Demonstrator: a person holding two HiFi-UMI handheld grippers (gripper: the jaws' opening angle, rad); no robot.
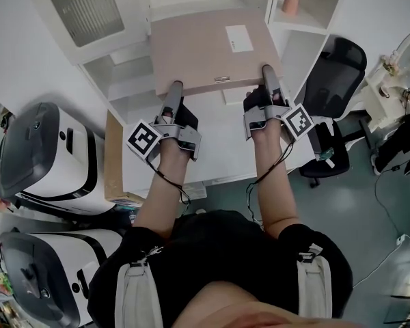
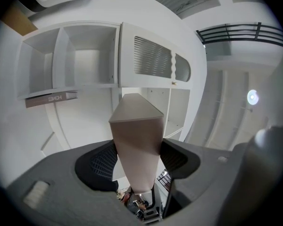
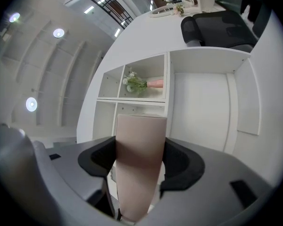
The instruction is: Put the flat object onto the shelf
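Bright, even indoor light from round ceiling lamps [image 3: 59, 32]; soft shadows; strong fisheye bending, dark corners in both gripper views.

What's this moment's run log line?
object: flat box | left hand-held gripper: clamped on it | right hand-held gripper: clamped on it | status: not yet on shelf

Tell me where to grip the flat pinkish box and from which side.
Take the flat box by its near edge, from the person's side, jaws across its thin thickness. Being wide and thin, it likely needs one grip near each corner, as the left hand-held gripper and right hand-held gripper hold it now.
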